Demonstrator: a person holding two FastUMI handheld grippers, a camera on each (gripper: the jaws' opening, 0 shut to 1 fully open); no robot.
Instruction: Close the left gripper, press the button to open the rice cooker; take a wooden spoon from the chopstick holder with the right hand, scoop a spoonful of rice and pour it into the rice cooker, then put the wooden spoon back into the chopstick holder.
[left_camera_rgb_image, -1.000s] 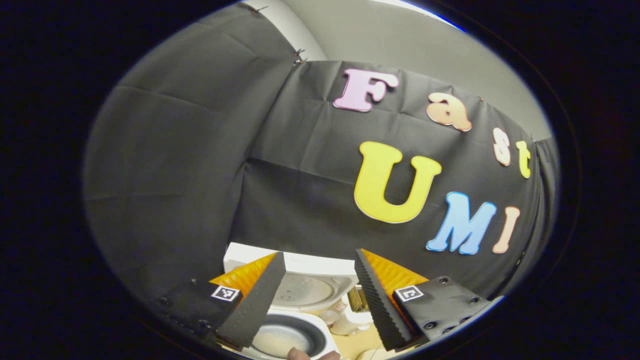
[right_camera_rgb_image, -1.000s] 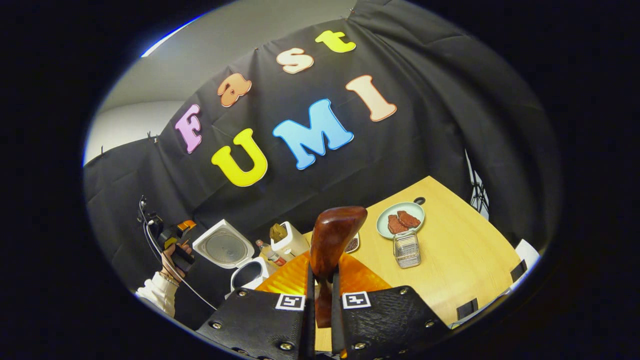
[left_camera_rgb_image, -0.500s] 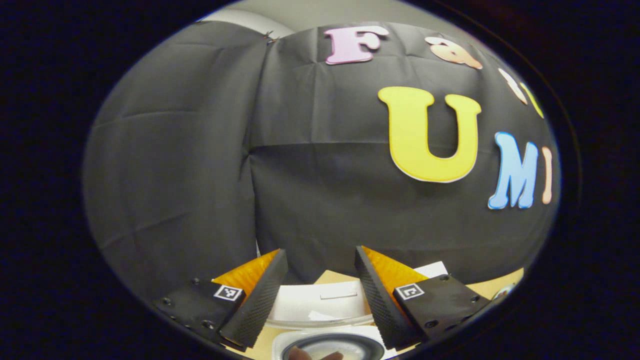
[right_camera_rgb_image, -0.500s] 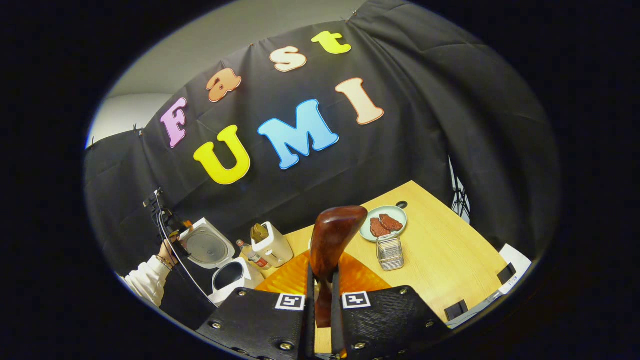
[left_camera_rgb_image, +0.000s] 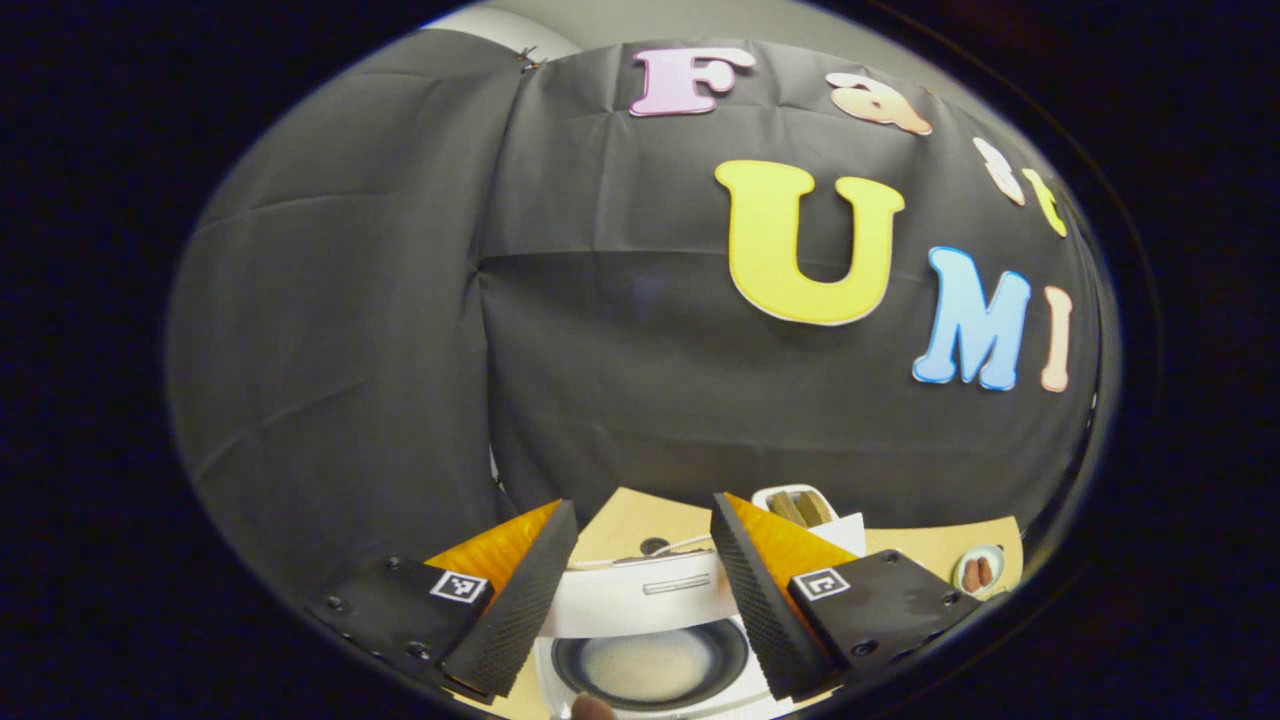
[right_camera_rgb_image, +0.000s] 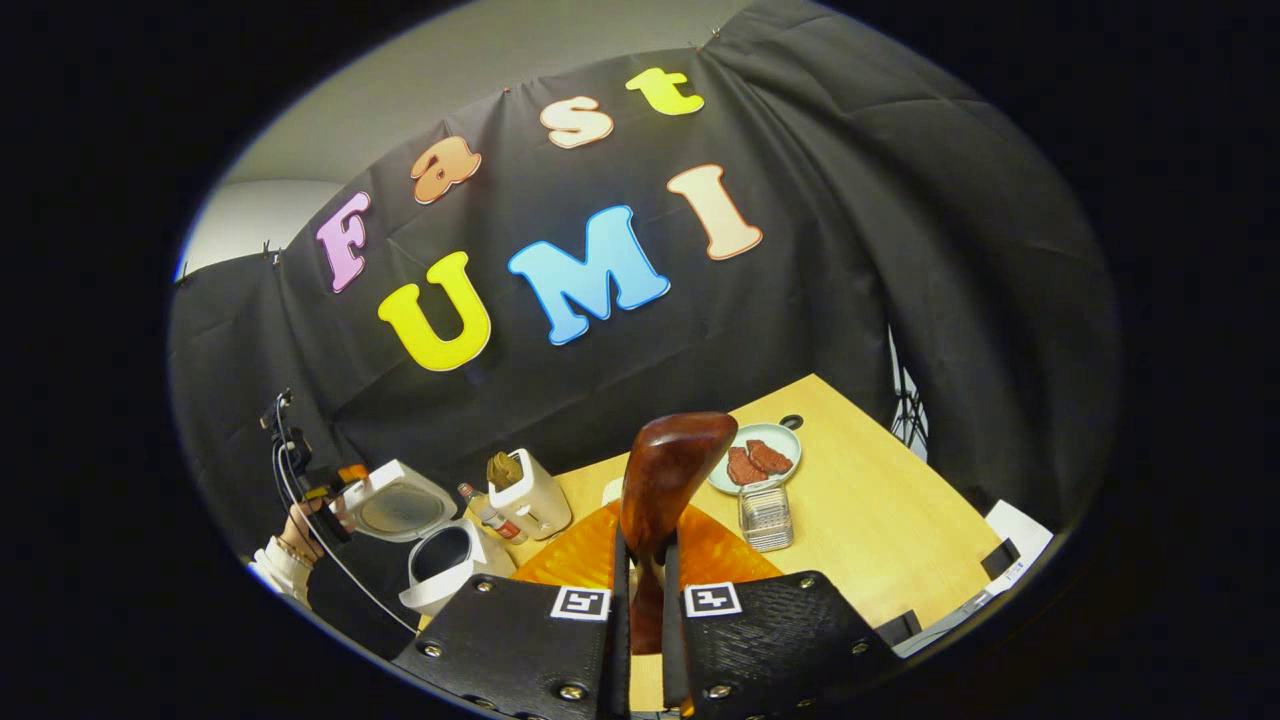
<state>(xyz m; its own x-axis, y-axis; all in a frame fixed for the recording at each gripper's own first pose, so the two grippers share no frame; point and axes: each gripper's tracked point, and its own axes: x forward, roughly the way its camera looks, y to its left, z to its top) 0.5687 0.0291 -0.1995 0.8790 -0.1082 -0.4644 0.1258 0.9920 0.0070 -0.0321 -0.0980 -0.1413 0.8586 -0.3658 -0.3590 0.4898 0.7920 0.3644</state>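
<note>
Left gripper view. The left gripper (left_camera_rgb_image: 640, 580) has its fingers (left_camera_rgb_image: 520, 600) spread wide, nothing between them, touching nothing. Through the gap, at 6 o'clock, the cooker (left_camera_rgb_image: 650, 670) stands with its lid (left_camera_rgb_image: 645, 595) raised; the dark inner pot holds a pale layer, too blurred to tell apart. The cooker's lower edge is cut off, and a fingertip intrudes at the very bottom. At 5 o'clock the holder (left_camera_rgb_image: 805, 505) rises behind the right-hand finger, partly hidden by it, with brown utensil tops showing. Further toward 4 o'clock a plate (left_camera_rgb_image: 975, 572) sits near the table (left_camera_rgb_image: 630, 520) edge, its contents small and indistinct.

Right gripper view. At 8 o'clock a hand (right_camera_rgb_image: 300, 520) in a white sleeve holds the left gripper (right_camera_rgb_image: 335, 485) just beside the raised lid (right_camera_rgb_image: 400, 505); its finger gap cannot be judged here. The cooker (right_camera_rgb_image: 445, 565) sits below the lid, the holder (right_camera_rgb_image: 530, 495) just to its right, a small bottle (right_camera_rgb_image: 490, 515) between them. At 6 o'clock the right gripper (right_camera_rgb_image: 640, 600) is clamped on the spoon (right_camera_rgb_image: 670, 475), both fingers pressing the handle, the bowl standing upright above; the handle's lower end is hidden. At 4 o'clock the plate (right_camera_rgb_image: 755, 460) carries reddish pieces, a clear container (right_camera_rgb_image: 765, 518) touching its near edge.
</note>
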